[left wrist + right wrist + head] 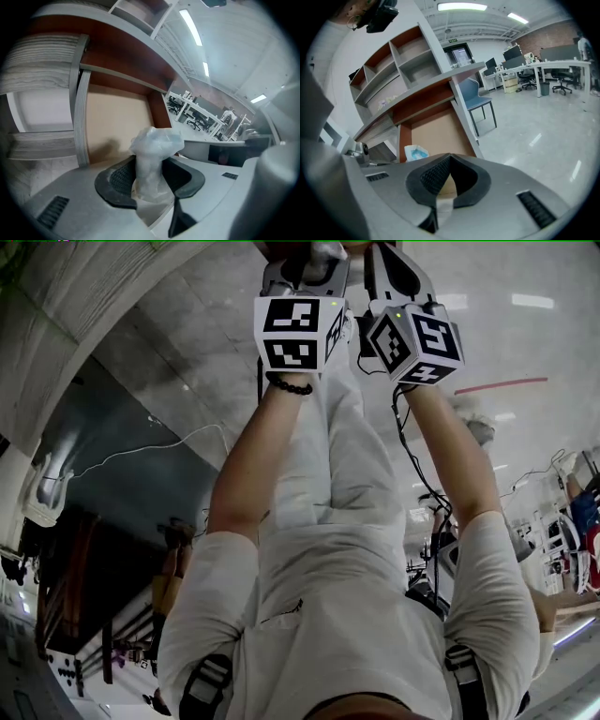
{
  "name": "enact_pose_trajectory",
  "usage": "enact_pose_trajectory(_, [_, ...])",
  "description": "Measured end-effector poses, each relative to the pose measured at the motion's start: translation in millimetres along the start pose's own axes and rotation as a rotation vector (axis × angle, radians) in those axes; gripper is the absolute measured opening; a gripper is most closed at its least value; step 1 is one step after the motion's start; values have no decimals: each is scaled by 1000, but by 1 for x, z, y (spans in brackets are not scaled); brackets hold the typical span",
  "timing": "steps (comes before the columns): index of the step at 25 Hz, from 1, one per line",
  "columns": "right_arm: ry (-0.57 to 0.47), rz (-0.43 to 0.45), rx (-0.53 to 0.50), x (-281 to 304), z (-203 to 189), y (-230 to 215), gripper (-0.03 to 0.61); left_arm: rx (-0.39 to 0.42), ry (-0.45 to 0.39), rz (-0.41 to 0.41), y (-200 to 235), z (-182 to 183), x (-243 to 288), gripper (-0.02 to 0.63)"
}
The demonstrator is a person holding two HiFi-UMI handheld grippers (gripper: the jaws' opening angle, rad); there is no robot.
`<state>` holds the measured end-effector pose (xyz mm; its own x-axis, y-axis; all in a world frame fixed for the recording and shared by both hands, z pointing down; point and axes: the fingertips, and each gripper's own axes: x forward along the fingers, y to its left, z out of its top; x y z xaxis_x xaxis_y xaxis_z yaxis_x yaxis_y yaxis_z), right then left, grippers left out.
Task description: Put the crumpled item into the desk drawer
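The crumpled item (pixel 152 154), a pale white and blue wad, stands upright between the pads of my left gripper (pixel 152 180) and touches both. It hangs over the open desk drawer (pixel 117 122), which has a tan bottom and a reddish-brown wall. In the right gripper view the same wad (pixel 416 152) shows at the left side of the drawer (pixel 438 131). My right gripper (pixel 449 161) is shut with nothing in it, just in front of the drawer. The head view shows both marker cubes, left gripper (pixel 302 263) and right gripper (pixel 398 273), side by side; their jaws are cut off by the top edge.
A grey desk top (pixel 440 79) runs above the drawer, with open shelves (pixel 393 61) over it. A blue chair (pixel 477 96) stands right of the desk. Office desks and chairs (pixel 534 75) line the far side of a shiny floor (pixel 534 136).
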<state>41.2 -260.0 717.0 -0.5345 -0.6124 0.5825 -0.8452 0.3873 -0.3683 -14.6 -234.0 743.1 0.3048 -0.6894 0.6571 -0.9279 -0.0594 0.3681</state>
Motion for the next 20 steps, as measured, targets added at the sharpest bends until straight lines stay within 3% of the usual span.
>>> enact_pose_trajectory(20, [9, 4, 5, 1, -6, -7, -2, -15, 18, -7, -2, -7, 9, 224])
